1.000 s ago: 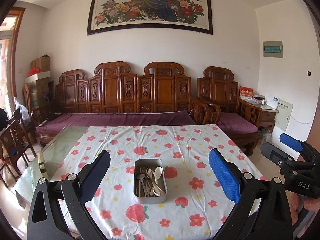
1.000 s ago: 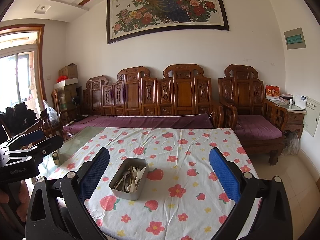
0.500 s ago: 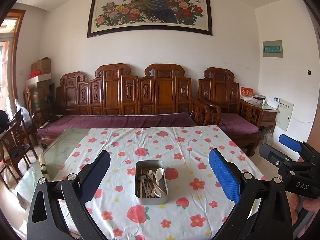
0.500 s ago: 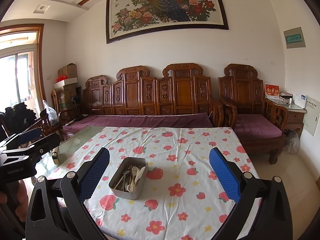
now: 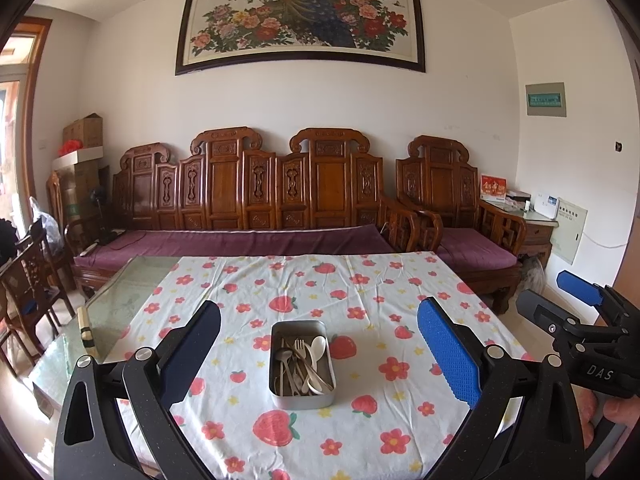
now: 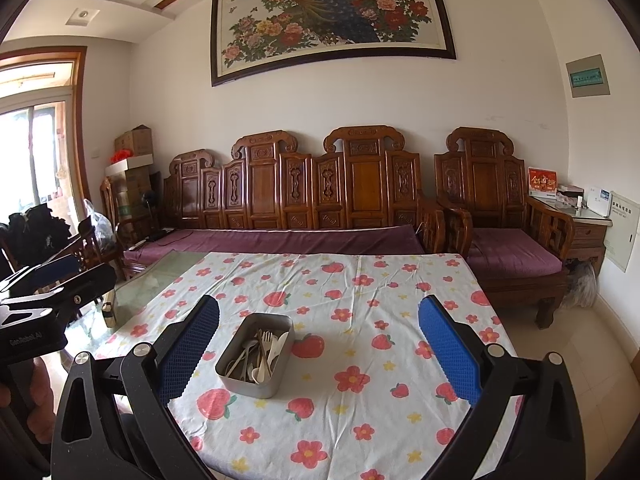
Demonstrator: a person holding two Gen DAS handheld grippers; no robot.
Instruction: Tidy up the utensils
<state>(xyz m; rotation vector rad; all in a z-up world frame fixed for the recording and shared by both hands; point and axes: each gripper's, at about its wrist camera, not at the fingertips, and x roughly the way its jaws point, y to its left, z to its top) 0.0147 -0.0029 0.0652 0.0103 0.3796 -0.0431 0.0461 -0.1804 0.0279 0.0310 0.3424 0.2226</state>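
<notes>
You had both hand-held grippers, left (image 5: 318, 354) & right (image 6: 319, 350), spread wide w/ nothing held, utensils (image 5: 302, 364) heaped in the metal tin (image 5: 302, 398) mid-table (image 5: 400, 288), so best approach was one handle at a time.

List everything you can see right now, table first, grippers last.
tin: 1, grey metal, mid-table on the cloth
utensils: several, metal and cream, piled in the tin
cloth: 1, white with red flowers and strawberries, over most of the table
table: 1, glass, bare at the left
sofa: 1, carved wood, purple cushion, behind the table
armchair: 1, same wood, right of the sofa
painting: 1, peacock and flowers, on the wall
left gripper: open, empty
right gripper: open, empty
</notes>
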